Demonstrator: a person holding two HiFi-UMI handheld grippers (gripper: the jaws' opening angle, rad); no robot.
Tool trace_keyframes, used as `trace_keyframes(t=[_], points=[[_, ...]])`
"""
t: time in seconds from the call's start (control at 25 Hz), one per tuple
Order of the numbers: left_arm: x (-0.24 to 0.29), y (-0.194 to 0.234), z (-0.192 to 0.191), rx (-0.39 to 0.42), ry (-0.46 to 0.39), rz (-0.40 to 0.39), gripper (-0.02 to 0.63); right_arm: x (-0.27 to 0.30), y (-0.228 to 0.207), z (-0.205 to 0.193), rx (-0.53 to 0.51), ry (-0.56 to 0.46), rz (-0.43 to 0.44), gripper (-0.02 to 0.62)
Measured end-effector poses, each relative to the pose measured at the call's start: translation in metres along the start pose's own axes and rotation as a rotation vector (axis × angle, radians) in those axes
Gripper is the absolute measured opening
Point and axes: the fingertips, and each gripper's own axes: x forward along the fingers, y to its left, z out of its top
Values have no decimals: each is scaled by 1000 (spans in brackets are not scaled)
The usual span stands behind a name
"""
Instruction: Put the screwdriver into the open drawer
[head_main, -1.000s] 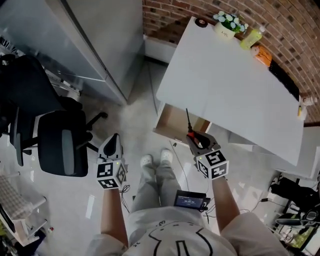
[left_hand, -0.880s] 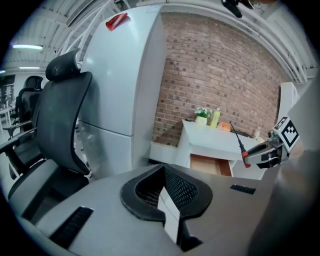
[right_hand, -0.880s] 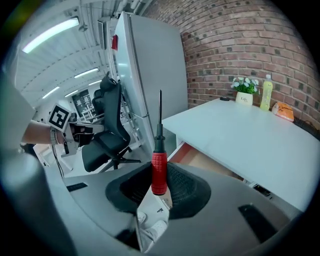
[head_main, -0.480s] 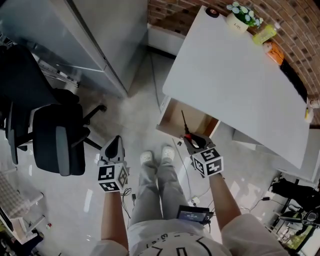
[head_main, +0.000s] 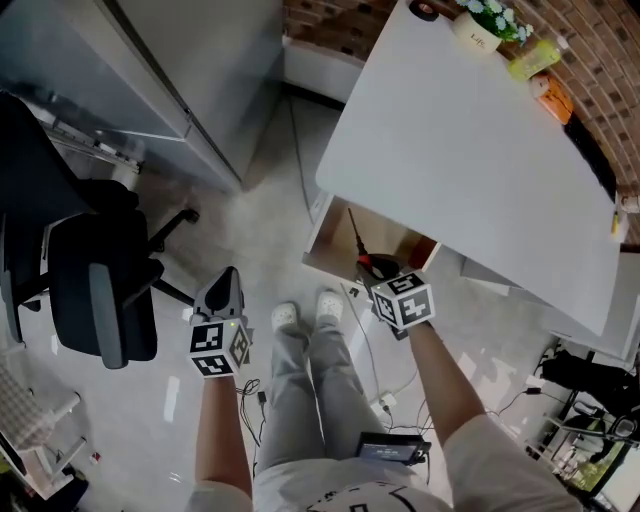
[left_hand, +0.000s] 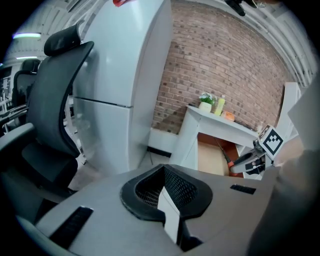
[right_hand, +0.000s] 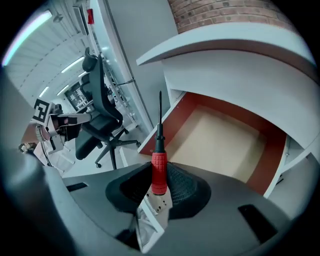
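A screwdriver (right_hand: 158, 165) with a red handle and black shaft stands between the jaws of my right gripper (right_hand: 159, 192), which is shut on it. Its shaft points up and over the open drawer (right_hand: 220, 137), whose bare wooden bottom lies just ahead under the white desk. From the head view the screwdriver (head_main: 362, 246) reaches over the drawer (head_main: 330, 240) with the right gripper (head_main: 385, 275) at the drawer's front edge. My left gripper (head_main: 221, 297) hangs over the floor to the left, shut with nothing between its jaws (left_hand: 167, 207).
The white desk (head_main: 470, 170) covers most of the drawer; a flower pot (head_main: 482, 30) and bottle (head_main: 532, 58) stand at its far edge by the brick wall. A black office chair (head_main: 85, 285) stands left. A grey cabinet (head_main: 190, 70) is behind. Cables lie on the floor.
My right gripper has carried the screwdriver forward and left, so its shaft now reaches over the open drawer. The left gripper has barely moved.
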Motion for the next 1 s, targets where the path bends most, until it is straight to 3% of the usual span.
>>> trace_keyframes(t=[0.2,0.52,1.0], points=[[22,5,-17,-7,22,-10,11,29,-12,-13,-33,101,7,95],[30,12,-42,-26,53,-11,11,77,-29,-39,28,305,16,95],[39,23,-63,-25,99,-8,11,106,-44,-55,122,422,44,95]])
